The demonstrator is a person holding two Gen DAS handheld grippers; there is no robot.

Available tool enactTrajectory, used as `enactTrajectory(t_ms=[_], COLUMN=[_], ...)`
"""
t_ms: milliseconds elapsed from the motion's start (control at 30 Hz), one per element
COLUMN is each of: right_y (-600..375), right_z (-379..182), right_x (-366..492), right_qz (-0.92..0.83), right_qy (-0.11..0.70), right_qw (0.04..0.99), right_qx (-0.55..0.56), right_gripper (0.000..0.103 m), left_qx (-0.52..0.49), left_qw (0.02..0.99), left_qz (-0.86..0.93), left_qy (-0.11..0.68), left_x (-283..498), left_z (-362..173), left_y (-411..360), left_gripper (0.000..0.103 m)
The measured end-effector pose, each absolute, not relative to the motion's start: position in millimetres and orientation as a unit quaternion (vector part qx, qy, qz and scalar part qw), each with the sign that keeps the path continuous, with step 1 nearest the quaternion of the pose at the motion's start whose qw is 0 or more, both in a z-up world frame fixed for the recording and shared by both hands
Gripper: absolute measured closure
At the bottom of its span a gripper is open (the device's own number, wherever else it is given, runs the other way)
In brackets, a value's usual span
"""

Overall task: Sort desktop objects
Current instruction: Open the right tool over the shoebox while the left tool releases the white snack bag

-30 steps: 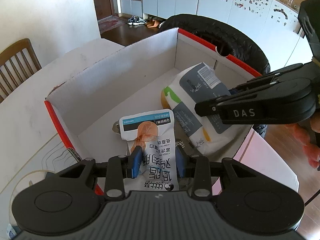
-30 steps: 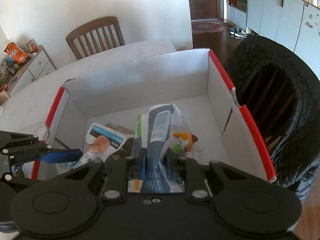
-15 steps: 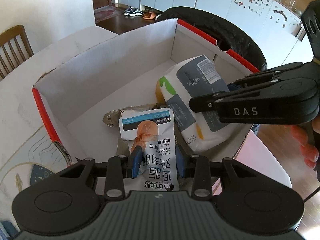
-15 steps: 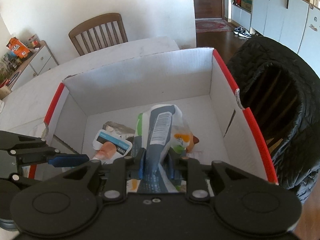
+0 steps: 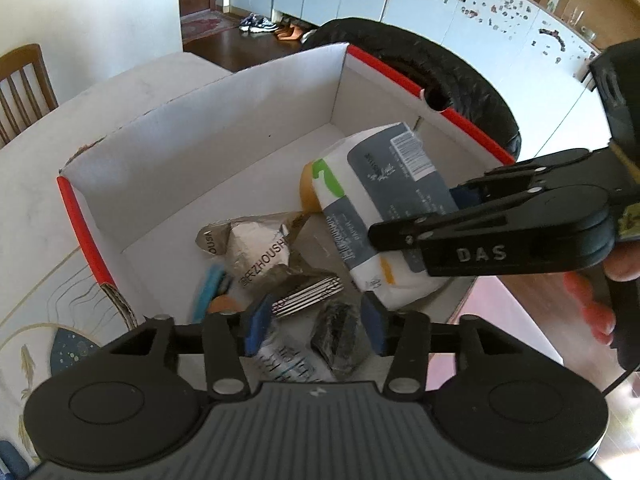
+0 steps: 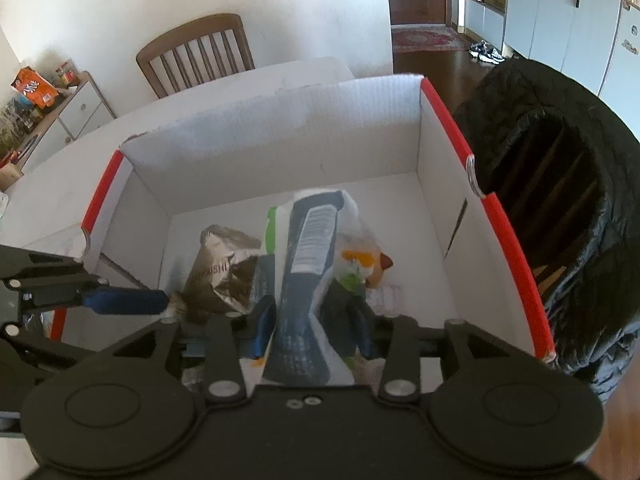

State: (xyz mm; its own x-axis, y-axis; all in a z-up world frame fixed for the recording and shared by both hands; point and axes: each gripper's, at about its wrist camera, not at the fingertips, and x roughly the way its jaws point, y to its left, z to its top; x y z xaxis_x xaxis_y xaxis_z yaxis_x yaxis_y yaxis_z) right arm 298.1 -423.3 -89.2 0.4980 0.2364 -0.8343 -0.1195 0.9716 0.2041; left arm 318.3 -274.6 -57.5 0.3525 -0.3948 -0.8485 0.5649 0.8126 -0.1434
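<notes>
Left tool point(image 5: 314, 322): jaws have just been opening; blue pads stand apart with nothing pinched between them, above the near end of the box
Right tool point(image 6: 308, 326): jaws have just been opening; the white and grey-blue pouch point(image 6: 308, 276) stands in the gap, and the pads look clear of its sides; its side arm reads "DAS" in the left wrist view
Box point(image 5: 224, 160): white cardboard with red-edged rims, open on top, on the white worktop point(image 5: 36, 168)
White and grey-blue pouch: leaning inside the box at its right side, barcode label uppermost, green and orange print; small text too blurred to read
Silver packet point(image 5: 260, 250): crumpled on the box floor left of the pouch, lettered "ZHOUSH…" and "USA"
Blue-topped sachet point(image 5: 212, 286): blurred, on the box floor just beyond the left pad; print unreadable
</notes>
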Motion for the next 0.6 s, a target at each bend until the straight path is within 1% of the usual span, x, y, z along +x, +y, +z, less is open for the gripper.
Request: enactTrajectory(t_ms=[33, 67, 100, 133, 267, 333, 600], right_y=[-423.0, -422.7, -422.8, -423.0, -423.4, -423.0, -420.1], right_z=[-89.1, -89.0, -88.8, -87.8, -81.4, -77.5, -61.3], right_x=[297.7, 297.6, 297.1, 296.0, 291.7, 289.3, 275.3], right_qz=[0.102, 0.100, 0.099, 0.097, 0.093, 0.093, 0.097], right_qy=[0.491, 0.493, 0.493, 0.491, 0.484, 0.480, 0.464], right_qw=[0.863, 0.862, 0.862, 0.864, 0.867, 0.869, 0.876], right_qx=[0.060, 0.060, 0.061, 0.062, 0.071, 0.075, 0.089], right_gripper=[0.060, 0.058, 0.054, 0.050, 0.045, 0.041, 0.040], left_qx=[0.086, 0.085, 0.083, 0.079, 0.057, 0.047, 0.018], left_qw=[0.819, 0.821, 0.823, 0.825, 0.831, 0.835, 0.849], left_qz=[-0.296, -0.297, -0.295, -0.295, -0.296, -0.294, -0.287], left_qy=[0.485, 0.481, 0.478, 0.475, 0.467, 0.463, 0.444], left_x=[316.8, 314.7, 312.7, 311.4, 306.9, 304.6, 295.1], left_z=[-56.1, -54.2, -52.1, -50.2, -42.1, -38.7, -24.3], left_y=[-274.8, -274.8, -273.8, -272.6, -263.0, -257.2, -231.1], left_gripper=[0.047, 0.041, 0.036, 0.036, 0.036, 0.036, 0.036])
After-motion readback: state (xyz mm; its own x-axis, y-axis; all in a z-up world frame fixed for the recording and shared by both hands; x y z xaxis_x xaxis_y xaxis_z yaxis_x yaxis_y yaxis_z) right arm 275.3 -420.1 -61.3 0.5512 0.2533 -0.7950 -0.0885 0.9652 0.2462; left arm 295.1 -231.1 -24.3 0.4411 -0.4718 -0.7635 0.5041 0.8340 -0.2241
